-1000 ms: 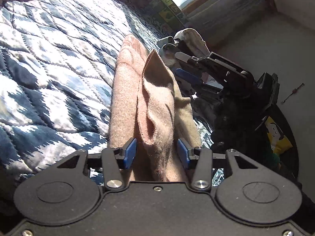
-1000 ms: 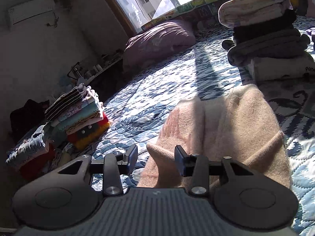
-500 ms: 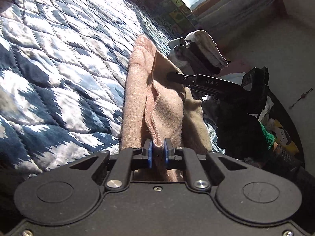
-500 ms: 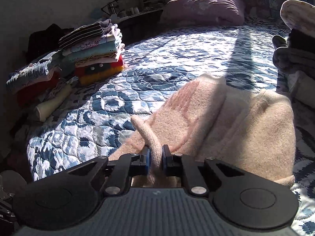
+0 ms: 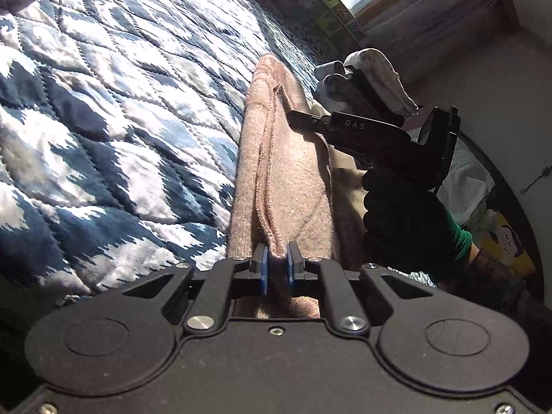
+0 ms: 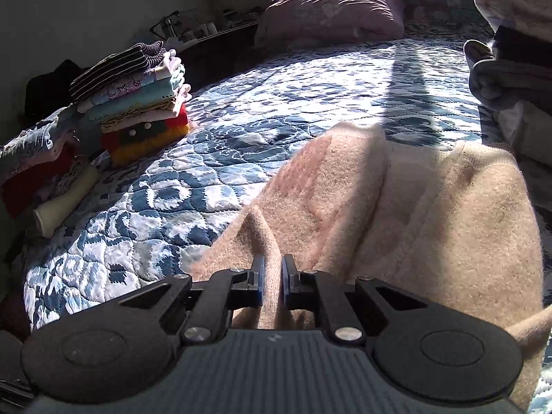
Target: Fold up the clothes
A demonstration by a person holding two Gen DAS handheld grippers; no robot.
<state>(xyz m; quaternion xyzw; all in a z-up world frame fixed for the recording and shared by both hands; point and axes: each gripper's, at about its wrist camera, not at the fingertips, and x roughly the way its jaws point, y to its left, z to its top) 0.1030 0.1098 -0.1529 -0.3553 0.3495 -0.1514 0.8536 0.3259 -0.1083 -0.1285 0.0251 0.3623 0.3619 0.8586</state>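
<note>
A beige-pink fuzzy sweater (image 5: 293, 179) lies on a blue and white quilted bed (image 5: 120, 110). My left gripper (image 5: 276, 265) is shut on a raised fold of its edge. In the left wrist view my right gripper (image 5: 300, 119), held by a gloved hand (image 5: 407, 220), pinches the same edge further along. In the right wrist view the right gripper (image 6: 273, 281) is shut on a ridge of the sweater (image 6: 396, 214), which spreads ahead and to the right over the quilt (image 6: 241, 110).
A stack of folded clothes (image 6: 138, 100) stands at the left of the bed, with more garments (image 6: 31, 158) beside it. Another folded pile (image 6: 514, 65) rises at the right, close behind the sweater. A purple pillow (image 6: 331, 13) lies at the far end under the window.
Both grippers went from open to shut on the sweater's edge. The fold between them has since been pulled taut and lifted slightly.
</note>
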